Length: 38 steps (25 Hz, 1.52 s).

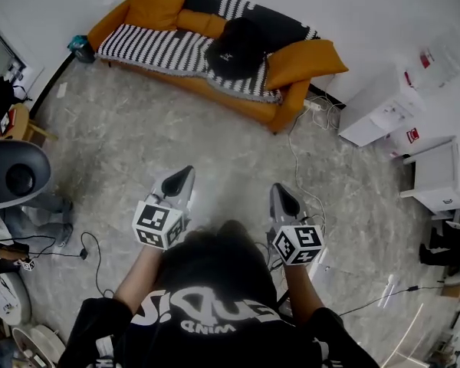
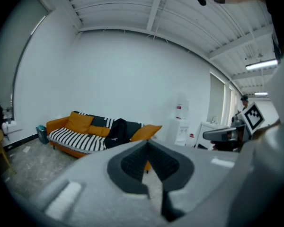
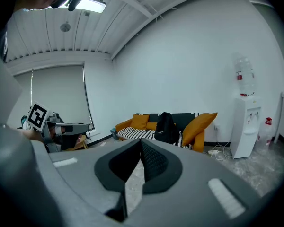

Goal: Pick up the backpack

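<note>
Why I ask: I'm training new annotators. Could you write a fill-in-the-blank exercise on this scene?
1. The backpack lies on the orange ___.
2. The backpack's colour is ___.
3. The left tongs and right tongs are both ___ and empty.
Missing words: sofa; black; shut.

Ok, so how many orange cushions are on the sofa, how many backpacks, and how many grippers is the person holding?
Orange cushions: 3
Black backpack: 1
Grippers, the left gripper and the right gripper: 2
Total: 6
</note>
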### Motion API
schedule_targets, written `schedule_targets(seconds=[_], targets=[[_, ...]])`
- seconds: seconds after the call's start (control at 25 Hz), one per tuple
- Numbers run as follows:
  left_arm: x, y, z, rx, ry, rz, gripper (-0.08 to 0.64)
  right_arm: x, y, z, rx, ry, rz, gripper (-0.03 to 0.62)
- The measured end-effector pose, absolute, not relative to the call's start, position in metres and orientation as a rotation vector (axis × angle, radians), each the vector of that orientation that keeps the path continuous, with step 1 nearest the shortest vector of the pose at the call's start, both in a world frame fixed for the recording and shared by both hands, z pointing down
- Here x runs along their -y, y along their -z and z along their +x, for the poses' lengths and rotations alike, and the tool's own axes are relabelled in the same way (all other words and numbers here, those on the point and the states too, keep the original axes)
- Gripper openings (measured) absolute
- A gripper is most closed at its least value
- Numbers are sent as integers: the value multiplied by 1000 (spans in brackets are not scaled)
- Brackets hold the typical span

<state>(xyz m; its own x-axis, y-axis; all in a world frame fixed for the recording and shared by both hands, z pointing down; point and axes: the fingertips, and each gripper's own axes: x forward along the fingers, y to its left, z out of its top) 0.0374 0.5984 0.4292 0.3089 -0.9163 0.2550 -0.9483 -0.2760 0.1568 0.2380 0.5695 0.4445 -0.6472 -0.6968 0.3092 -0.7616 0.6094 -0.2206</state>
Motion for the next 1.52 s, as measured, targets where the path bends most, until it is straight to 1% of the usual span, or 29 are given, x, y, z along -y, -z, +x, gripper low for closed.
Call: schedule_targets(seconds=[0.4,0.64,1.0,1.28,1.52], targets=[[-562,-444,1,1677,-146,2270,2,-534,-455,200,2627,-523,1185,-2],[-505,-449,-7,1665,-130,2267,2,-474,-463,185,2627,-532,1181,-2],[-382,-434,-40,1684,-154,2258,2,-352,-449,145,2651,-553,1135,-2],[-275,-422,-48,1708,-130,2228,2,-248,-437,136,2676,-555,1104,-2],[-202,-409,-52,1761,-91,2208,2,-181,-441,132,2694,-565,1052,-2]])
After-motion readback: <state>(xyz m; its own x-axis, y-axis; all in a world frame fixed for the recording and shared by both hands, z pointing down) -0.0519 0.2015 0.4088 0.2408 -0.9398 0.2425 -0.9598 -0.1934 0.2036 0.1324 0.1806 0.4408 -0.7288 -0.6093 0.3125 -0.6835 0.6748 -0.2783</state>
